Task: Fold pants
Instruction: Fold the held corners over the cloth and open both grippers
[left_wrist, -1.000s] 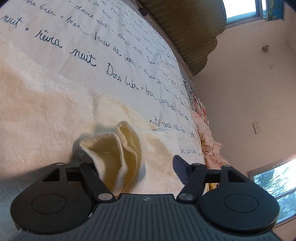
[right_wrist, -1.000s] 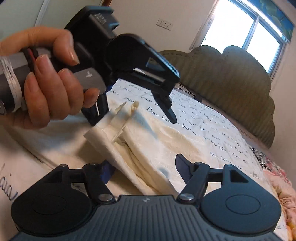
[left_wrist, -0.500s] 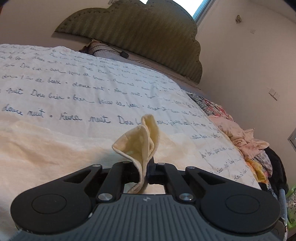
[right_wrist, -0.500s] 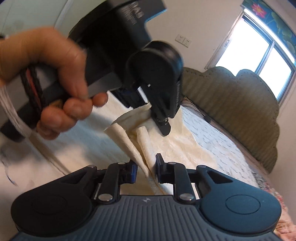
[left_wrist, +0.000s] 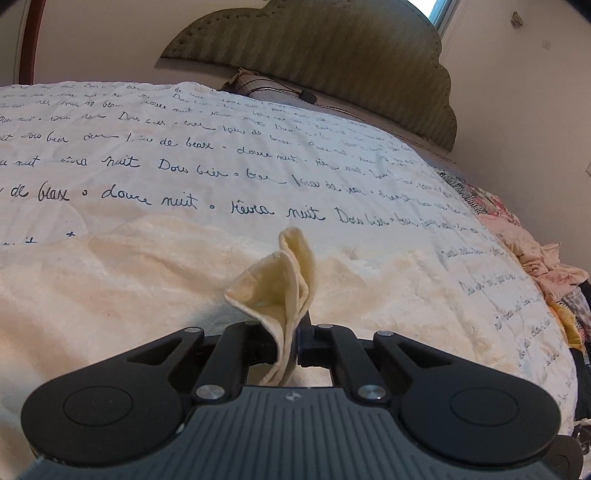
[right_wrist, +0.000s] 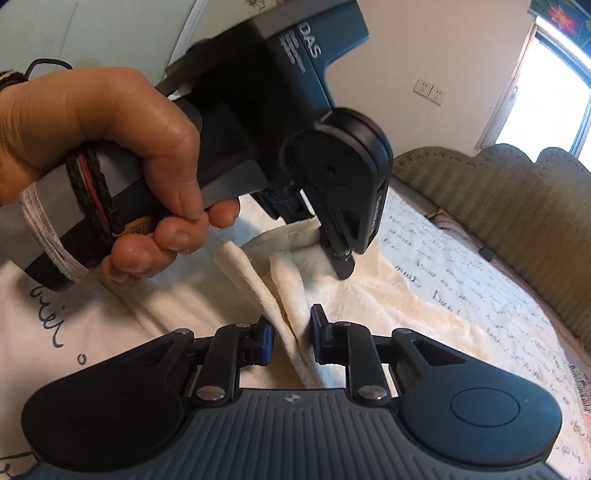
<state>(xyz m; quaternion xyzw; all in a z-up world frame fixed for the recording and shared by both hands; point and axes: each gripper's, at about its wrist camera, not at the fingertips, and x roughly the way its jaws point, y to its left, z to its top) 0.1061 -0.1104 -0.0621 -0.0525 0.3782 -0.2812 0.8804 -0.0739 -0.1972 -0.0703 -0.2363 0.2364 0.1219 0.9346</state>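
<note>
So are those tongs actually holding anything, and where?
Yes. Both tongs pinch the cream pants: the left tongs and the right tongs each grip a bunched hemmed edge.

Both grippers, left gripper (left_wrist: 291, 343) and right gripper (right_wrist: 291, 341), angle downward, jaws nearly closed, pinching cloth.

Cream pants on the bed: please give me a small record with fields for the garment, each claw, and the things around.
garment: cream pants, lying on the bedspread printed with handwriting
left claw: shut on a bunched edge of the pants
right claw: shut on a fold of the pants
left hand: holds the left tool's handle, seen from the right wrist
background: green headboard, clothes pile at bed edge
</note>
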